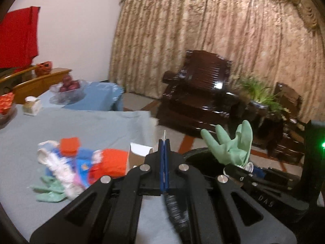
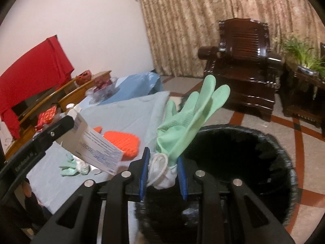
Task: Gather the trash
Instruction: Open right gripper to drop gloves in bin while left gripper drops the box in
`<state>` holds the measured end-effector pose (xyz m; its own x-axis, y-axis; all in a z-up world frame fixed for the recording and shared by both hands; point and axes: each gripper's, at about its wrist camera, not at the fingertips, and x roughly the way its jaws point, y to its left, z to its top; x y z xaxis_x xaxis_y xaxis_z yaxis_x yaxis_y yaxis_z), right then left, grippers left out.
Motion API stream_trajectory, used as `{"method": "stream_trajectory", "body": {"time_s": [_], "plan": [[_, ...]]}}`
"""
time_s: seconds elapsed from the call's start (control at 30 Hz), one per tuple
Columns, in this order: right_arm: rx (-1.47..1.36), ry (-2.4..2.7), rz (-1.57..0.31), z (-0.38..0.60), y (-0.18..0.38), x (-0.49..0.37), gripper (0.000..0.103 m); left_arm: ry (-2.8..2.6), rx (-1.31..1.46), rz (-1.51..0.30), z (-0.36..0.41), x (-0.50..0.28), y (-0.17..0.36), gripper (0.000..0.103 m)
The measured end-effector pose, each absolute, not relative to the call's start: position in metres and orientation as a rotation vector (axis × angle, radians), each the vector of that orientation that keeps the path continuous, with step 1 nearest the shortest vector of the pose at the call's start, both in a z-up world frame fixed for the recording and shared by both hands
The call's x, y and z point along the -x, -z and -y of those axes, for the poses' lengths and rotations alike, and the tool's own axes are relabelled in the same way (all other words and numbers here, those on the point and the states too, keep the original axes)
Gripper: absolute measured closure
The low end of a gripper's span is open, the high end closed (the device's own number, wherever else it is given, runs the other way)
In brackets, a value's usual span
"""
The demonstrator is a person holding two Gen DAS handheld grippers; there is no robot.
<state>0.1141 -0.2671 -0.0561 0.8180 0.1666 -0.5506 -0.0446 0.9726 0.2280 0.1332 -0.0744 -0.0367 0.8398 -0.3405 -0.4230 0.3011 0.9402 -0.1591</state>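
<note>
**Glove and card nearly over the bin**

Mint-green rubber glove point(image 2: 189, 122), with a white wad, is pinched in my right claw point(image 2: 162, 174) above the black round bin point(image 2: 284, 162). My left claw point(image 1: 164, 142) is pressed together on a thin white printed card point(image 2: 95, 148). Release too soon, and the floppy glove could catch the rim and spill outside.

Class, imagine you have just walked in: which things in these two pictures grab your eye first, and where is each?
The green rubber glove stands up from the right gripper above the black trash bin. Beside it, the left gripper holds a white printed box over the table's bright orange cloths.
</note>
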Motion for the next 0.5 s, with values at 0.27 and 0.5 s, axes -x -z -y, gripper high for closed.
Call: {"method": "stream_trajectory", "body": {"time_s": [0.27,0.5], "plan": [[-0.218,-0.005,-0.613,0.318,0.054,-0.105,0.077,0.475,0.066,-0.511,0.141,-0.161,0.053,0.103],[-0.238,0.074,-0.656,0.345,0.074,-0.103,0.077,0.611,0.089,-0.598,0.185,-0.181,0.083,0.103]]}}
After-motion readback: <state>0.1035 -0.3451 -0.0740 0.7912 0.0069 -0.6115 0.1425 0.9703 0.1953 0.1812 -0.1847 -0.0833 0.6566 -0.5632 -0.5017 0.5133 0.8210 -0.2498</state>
